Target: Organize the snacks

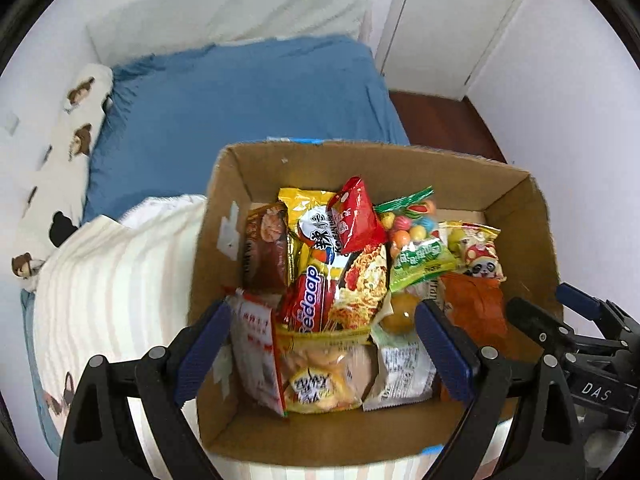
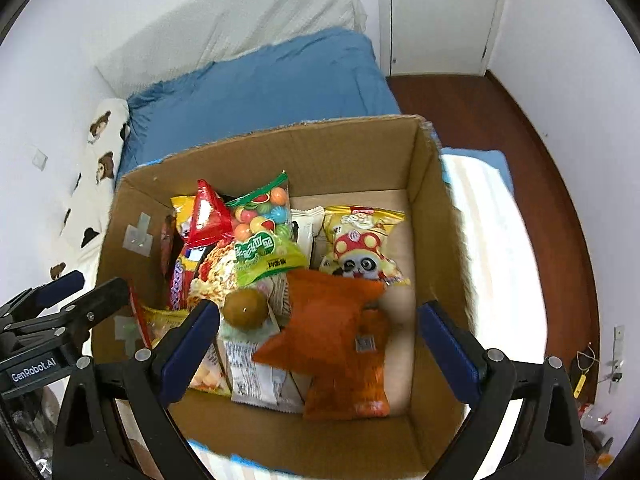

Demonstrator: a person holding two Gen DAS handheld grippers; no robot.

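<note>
**Both grippers hang open over the snack box**

Your left gripper (image 1: 324, 344) is nearest the lens, its blue-padded fingers (image 1: 202, 346) spread wide with nothing between them; below the gap lie a yellow biscuit pack (image 1: 320, 376) and a white wrapper (image 1: 404, 372) in the box (image 1: 224, 208). Your right gripper (image 2: 318, 350) is spread just as wide and holds nothing; under it lies an orange pouch (image 2: 344, 336), flat at the near right of the pile. Each gripper shows at the edge of the other's view, so they hang side by side above the box's near end.

All the snacks sit inside the open cardboard box, which rests on a striped blanket (image 1: 120, 272) on the bed (image 1: 240, 100). From your left view: a brown pack (image 1: 266, 252) stands against the left wall, a red noodle pack (image 1: 312, 300) and a yellow noodle bag (image 1: 360, 272) lean in the middle, and a red triangular bag (image 1: 356, 216) is propped on top of them. Beside it is a bag of coloured candy balls (image 1: 412, 224), with a green pack (image 1: 420, 264) lying over it. A panda-print bag (image 2: 360, 248) lies toward the right wall, touching the pouch's far edge. A round jelly cup (image 2: 245, 308) sits between the green pack and the wrapper.
</note>
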